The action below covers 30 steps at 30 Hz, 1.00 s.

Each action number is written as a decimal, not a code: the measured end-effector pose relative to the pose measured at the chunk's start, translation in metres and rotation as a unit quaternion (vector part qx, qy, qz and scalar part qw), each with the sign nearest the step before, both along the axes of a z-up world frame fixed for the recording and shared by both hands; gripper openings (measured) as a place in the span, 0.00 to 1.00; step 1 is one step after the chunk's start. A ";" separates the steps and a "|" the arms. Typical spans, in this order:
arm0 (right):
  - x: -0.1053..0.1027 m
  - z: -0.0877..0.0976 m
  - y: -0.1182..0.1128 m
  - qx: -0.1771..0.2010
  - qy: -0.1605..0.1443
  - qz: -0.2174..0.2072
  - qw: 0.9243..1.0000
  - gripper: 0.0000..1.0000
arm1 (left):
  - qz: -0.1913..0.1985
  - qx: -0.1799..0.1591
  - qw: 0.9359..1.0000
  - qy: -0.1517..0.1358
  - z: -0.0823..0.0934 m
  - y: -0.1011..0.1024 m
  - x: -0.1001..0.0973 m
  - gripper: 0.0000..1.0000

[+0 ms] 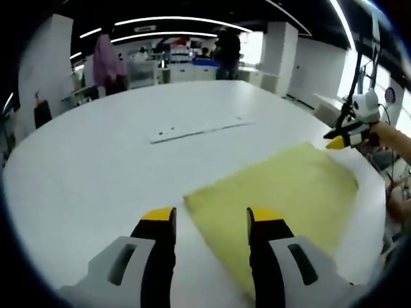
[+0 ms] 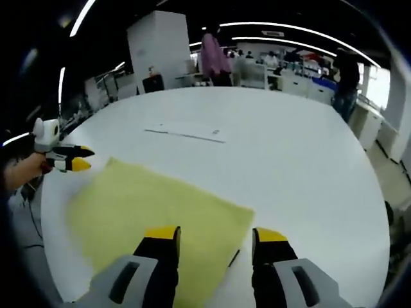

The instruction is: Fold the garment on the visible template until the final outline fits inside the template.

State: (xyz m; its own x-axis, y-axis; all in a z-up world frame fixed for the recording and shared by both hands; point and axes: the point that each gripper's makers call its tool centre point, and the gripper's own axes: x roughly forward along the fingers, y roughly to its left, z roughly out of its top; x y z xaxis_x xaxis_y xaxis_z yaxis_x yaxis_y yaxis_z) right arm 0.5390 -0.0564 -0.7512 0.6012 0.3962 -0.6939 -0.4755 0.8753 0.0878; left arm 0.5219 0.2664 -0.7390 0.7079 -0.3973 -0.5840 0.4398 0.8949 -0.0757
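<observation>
White round surface [image 1: 96,167] in an open workroom carried the yellow garment [image 1: 282,199], lying flat near its edge. Left tongs [image 1: 212,221] and right tongs [image 2: 215,239] were both released, each hovering at a garment corner, probably placed to begin a fold. Faint template markings [image 1: 199,130] lay well apart beyond the cloth; their outline was hard to make out. Garment's near edge was cut off.
</observation>
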 end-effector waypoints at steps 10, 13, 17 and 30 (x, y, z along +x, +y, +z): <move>-0.041 0.013 -0.001 -0.008 -0.012 0.021 1.000 0.41 | -0.031 -0.002 1.000 0.001 0.008 -0.005 -0.044 0.43; -0.053 0.013 -0.002 -0.015 -0.013 0.026 0.999 0.40 | -0.038 0.000 0.999 0.004 0.006 -0.006 -0.059 0.42; -0.070 0.014 -0.002 -0.013 -0.015 0.030 0.999 0.40 | -0.044 -0.008 0.999 0.007 0.005 -0.008 -0.077 0.41; -0.119 -0.002 -0.004 -0.027 0.000 0.043 0.999 0.35 | -0.052 -0.006 0.998 0.019 -0.014 -0.004 -0.122 0.39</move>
State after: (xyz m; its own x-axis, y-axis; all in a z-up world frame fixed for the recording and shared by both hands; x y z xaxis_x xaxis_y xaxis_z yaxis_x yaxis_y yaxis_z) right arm 0.4205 -0.0609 -0.7535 0.5663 0.4085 -0.7159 -0.5499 0.8342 0.0410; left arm 0.3997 0.2623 -0.7533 0.6397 -0.4738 -0.6053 0.5264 0.8438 -0.1042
